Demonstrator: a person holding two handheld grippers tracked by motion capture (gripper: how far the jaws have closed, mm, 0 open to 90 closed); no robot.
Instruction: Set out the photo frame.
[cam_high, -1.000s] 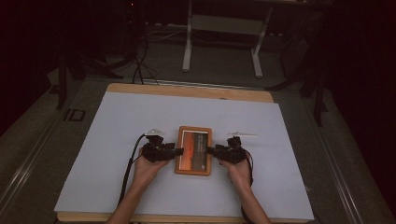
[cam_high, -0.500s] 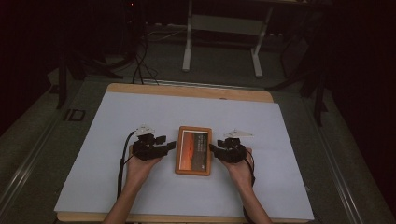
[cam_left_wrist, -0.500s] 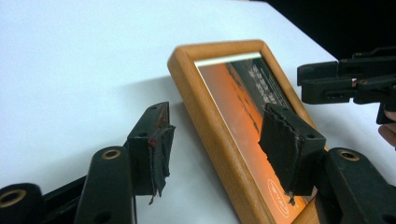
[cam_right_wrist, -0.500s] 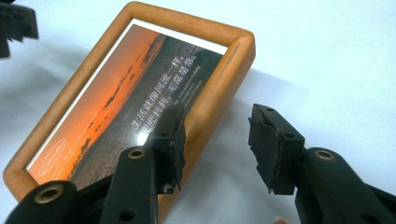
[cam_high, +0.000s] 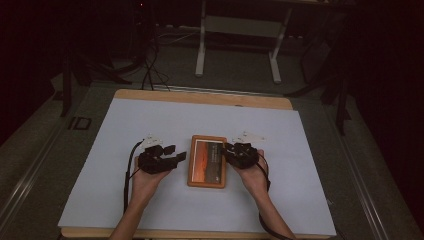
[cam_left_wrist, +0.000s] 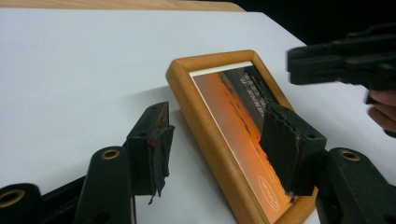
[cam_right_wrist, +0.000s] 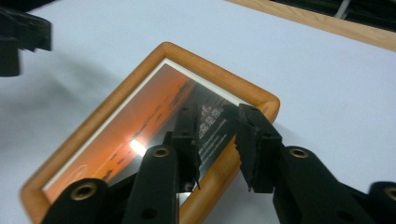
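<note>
**A framed picture lies flat between two grippers**

A picture frame (cam_high: 207, 161) lies flat near the middle of the white table cover (cam_high: 125, 125), its long sides running from 12 to 6 o'clock in the high view. It has a rounded orange-brown wooden border around a glossy sunset print with a dark patch of text toward the 12 o'clock end.

The left gripper (cam_high: 176, 158) sits at the frame's 9 o'clock side, just beside it. In the left gripper view (cam_left_wrist: 212, 144) its jaws stand wide apart, straddling the near long rail without touching it, one pad over the cover and one over the print.

The right gripper (cam_high: 230, 150) is at the frame's 3 o'clock side, toward the upper corner. In the right gripper view (cam_right_wrist: 217, 140) its jaws are narrowly parted, one over the print and one just outside the border, with the rail between them. Whether either pad touches the wood, I cannot tell.

The frame looks stiff and fairly light, but the front shines like glass, so it is probably fragile and slippery there. The rounded wooden rail seems the safest hold, one jaw inside and one outside. Because it lies flat, an outer jaw would likely need to get under the edge, and a single corner hold may let it swing.
</note>
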